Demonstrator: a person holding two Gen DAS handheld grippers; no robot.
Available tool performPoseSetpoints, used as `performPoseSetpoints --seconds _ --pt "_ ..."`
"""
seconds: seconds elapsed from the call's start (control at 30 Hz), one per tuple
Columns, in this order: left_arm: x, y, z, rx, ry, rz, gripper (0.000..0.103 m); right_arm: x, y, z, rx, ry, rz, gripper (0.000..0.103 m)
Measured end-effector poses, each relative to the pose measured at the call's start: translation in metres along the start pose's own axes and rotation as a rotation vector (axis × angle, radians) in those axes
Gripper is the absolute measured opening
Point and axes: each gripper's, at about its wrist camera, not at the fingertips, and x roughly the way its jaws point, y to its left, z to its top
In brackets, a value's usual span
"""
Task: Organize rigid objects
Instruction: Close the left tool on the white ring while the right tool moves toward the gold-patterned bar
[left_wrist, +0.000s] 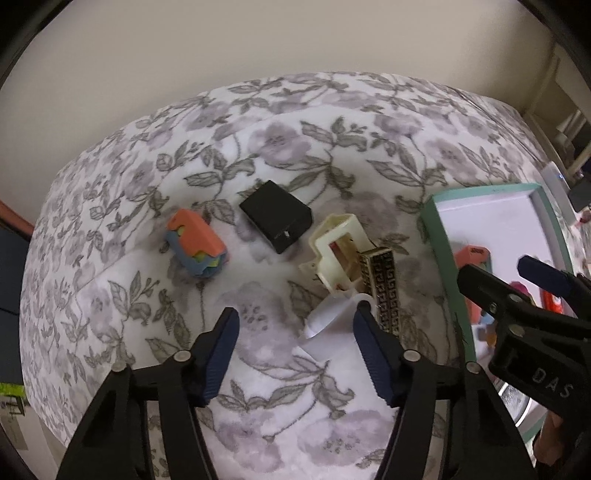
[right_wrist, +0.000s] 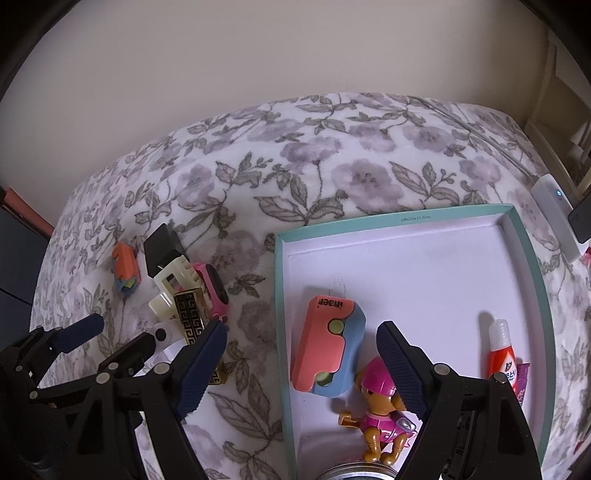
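Floral bedding (left_wrist: 295, 155) covers the bed on which everything lies. Loose items sit in a cluster on it: an orange-and-blue toy block (left_wrist: 197, 242), a black box (left_wrist: 276, 218) just beside it, a cream plastic piece (left_wrist: 338, 251), a black-and-gold patterned case (left_wrist: 386, 288) touching the cream piece, a white cup-like item (left_wrist: 328, 328), and a pink watch (right_wrist: 214, 291) seen only from the right wrist. To the right of the cluster stands a teal-rimmed tray (right_wrist: 406, 216) with a white floor, holding an orange-and-blue case (right_wrist: 327, 347), a pink-helmeted toy dog (right_wrist: 380, 410) and a glue tube (right_wrist: 504, 354) near its right wall. Left hand-held gripper (left_wrist: 295, 332) hangs over the bedding with its jaws apart, nothing between the pads; the white item lies just past its right finger (left_wrist: 369, 339). Right hand-held gripper (right_wrist: 301, 354) hovers over the tray's near left corner, jaws spread wide and empty, the orange-and-blue case showing between them below.
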Motion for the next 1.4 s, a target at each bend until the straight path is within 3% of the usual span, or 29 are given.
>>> performPoseSetpoints --seconds 0.37,0.63,0.83,1.13,1.4 --pt "0.005 -0.012 -0.005 0.060 0.021 -0.061 0.065 0.002 0.001 -0.001 -0.005 0.004 0.000 0.085" --pt "0.007 -0.024 -0.007 0.110 0.015 -0.055 0.060 0.003 0.003 0.000 -0.011 0.009 0.001 0.085" --pt "0.016 -0.034 -0.011 0.144 0.042 -0.053 0.059 0.004 0.003 0.000 -0.012 0.016 0.003 0.078" --pt "0.031 -0.036 -0.013 0.145 0.081 0.029 0.059 0.006 0.005 -0.001 -0.016 0.027 0.018 0.071" --pt "0.041 -0.016 -0.014 0.081 0.121 0.097 0.054 0.008 0.012 -0.002 -0.028 0.048 0.065 0.057"
